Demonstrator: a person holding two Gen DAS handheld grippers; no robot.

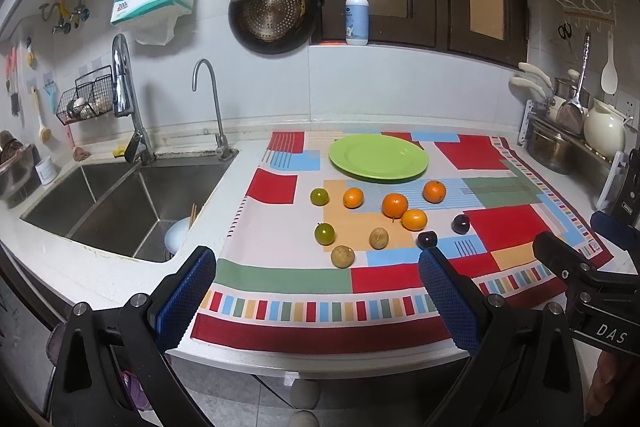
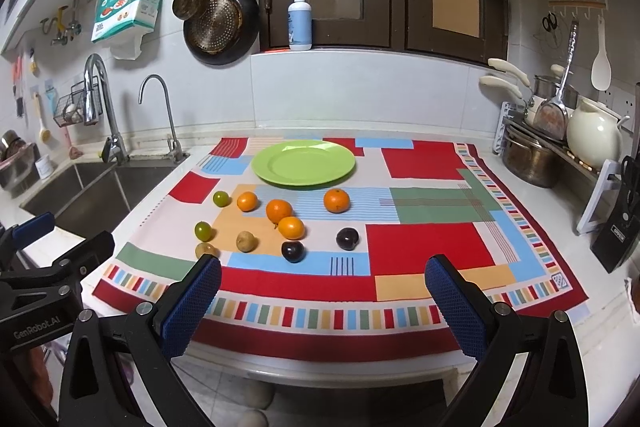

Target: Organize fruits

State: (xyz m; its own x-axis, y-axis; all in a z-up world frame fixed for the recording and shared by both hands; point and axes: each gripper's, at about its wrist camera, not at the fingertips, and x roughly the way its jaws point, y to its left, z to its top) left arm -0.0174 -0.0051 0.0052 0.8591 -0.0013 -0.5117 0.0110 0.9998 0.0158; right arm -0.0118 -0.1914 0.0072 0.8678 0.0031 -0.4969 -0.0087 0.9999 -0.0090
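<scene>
Now both grippers hang at the near edge of the counter, short of the fruit. The left gripper (image 1: 316, 267) has its blue-padded fingers spread wide with nothing between them, and the right gripper (image 2: 322, 277) is likewise wide apart and holds nothing.

The cloth (image 2: 424, 251), patterned in red, blue, green and orange blocks, covers the counter (image 2: 600, 291) right of the sink (image 1: 120, 203). A green plate (image 2: 303, 163) sits bare at the far middle of the cloth.

All the fruit lies loose on the cloth just in front of the plate. Four oranges form the middle group: one (image 2: 247, 201) at the left, a larger one (image 2: 279, 211) beside it, a third (image 2: 291, 227) touching or nearly touching the larger one on its near side, and a fourth (image 2: 337, 200) apart to the right. Two green fruits sit at the left, one (image 2: 221, 198) farther back and one (image 2: 203, 230) nearer. Two tan fruits lie nearest the left gripper: one (image 2: 245, 241) on the orange patch, the other (image 2: 206, 250) partly hidden in the right wrist view behind the right gripper's left finger. Two dark plums rest to the right of these, one (image 2: 293, 251) on the blue strip and one (image 2: 347, 238) a little farther right.

A soap bottle (image 2: 300, 23) stands on the window ledge behind.
</scene>
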